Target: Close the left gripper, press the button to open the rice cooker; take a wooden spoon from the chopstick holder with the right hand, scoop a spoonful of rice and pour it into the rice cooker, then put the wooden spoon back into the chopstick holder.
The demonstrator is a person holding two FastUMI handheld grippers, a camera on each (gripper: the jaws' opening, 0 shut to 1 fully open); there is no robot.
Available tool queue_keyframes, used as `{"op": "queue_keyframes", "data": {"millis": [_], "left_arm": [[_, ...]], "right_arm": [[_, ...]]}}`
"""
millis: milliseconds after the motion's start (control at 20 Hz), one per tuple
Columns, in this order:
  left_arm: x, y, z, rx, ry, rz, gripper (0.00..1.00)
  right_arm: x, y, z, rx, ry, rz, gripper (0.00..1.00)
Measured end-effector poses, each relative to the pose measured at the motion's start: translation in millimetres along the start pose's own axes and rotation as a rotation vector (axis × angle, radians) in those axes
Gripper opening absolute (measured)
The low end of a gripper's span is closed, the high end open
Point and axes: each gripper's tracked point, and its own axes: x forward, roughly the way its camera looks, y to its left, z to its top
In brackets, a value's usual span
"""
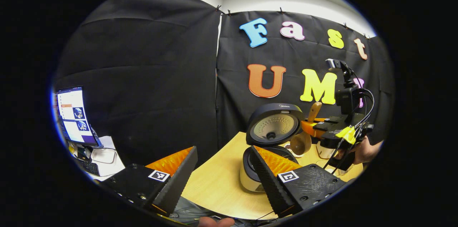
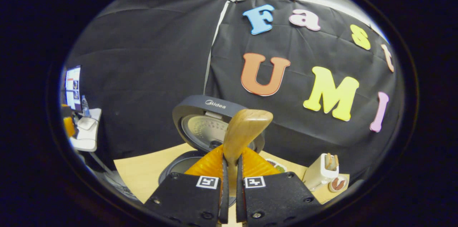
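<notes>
Right hand-held gripper [image 2: 229, 162] clamped on smooth wooden spoon [image 2: 243, 130]; left hand-held gripper [image 1: 223, 159] apart; round rice cooker [image 1: 266, 148] open.

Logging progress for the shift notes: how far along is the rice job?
Done: the dark round rice cooker lid stands open. In hand: the right hand-held gripper is shut on the light wooden spoon, held beside the cooker; whether it carries rice cannot be told. Left: returning the spoon to the white chopstick holder.

rice cooker [image 2: 214, 126] left of chopstick holder [image 2: 319, 171]
</notes>
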Motion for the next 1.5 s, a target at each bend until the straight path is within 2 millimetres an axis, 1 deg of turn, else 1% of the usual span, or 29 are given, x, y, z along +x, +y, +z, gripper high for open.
{"op": "queue_keyframes", "data": {"millis": [100, 200, 250, 400, 600, 650, 700, 750, 900, 1100, 1200, 1300, 1400, 1500], "left_arm": [[0.1, -13.5, 5.1, 0.002, -0.010, -0.028, 0.95], [2.9, -31.0, 10.4, 0.005, -0.022, -0.063, 0.95], [2.9, -39.6, 13.9, 0.007, -0.029, -0.084, 0.95], [4.9, -70.5, 18.4, 0.018, -0.045, -0.145, 0.95], [12.3, -114.9, 23.4, 0.045, -0.053, -0.231, 0.94], [14.6, -126.2, 24.0, 0.051, -0.053, -0.253, 0.94], [17.5, -136.7, 24.2, 0.051, -0.053, -0.280, 0.94], [21.1, -148.0, 26.4, 0.048, -0.055, -0.301, 0.94], [27.0, -177.5, 30.4, 0.044, -0.054, -0.347, 0.94], [39.6, -198.6, 33.9, 0.069, -0.055, -0.366, 0.95], [44.2, -204.1, 35.9, 0.083, -0.056, -0.366, 0.95], [49.1, -210.5, 36.1, 0.089, -0.043, -0.360, 0.94], [52.2, -216.0, 35.7, 0.088, -0.034, -0.352, 0.95], [54.0, -220.5, 35.2, 0.082, -0.027, -0.344, 0.95]], "right_arm": [[-16.7, -11.7, 5.1, 0.063, 0.001, 0.002, 0.13], [-34.6, -32.8, 8.3, 0.146, 0.002, -0.005, 0.13], [-44.0, -46.8, 8.9, 0.181, 0.003, -0.020, 0.13], [-75.1, -96.8, 5.3, 0.243, -0.008, -0.090, 0.13], [-118.8, -168.3, -11.0, 0.298, -0.015, -0.207, 0.13], [-128.7, -186.1, -17.8, 0.310, -0.013, -0.240, 0.13], [-137.8, -204.3, -25.6, 0.319, -0.007, -0.277, 0.09], [-148.4, -223.7, -36.3, 0.331, 0.000, -0.315, 0.13], [-174.0, -274.4, -65.2, 0.376, 0.029, -0.418, 0.13], [-200.1, -330.9, -105.4, 0.422, 0.069, -0.530, 0.13], [-205.6, -350.5, -123.4, 0.450, 0.084, -0.561, 0.13], [-205.8, -369.1, -146.0, 0.473, 0.104, -0.585, 0.13], [-202.0, -382.6, -169.0, 0.493, 0.122, -0.596, 0.13], [-193.6, -394.8, -192.4, 0.509, 0.142, -0.606, 0.13]]}}
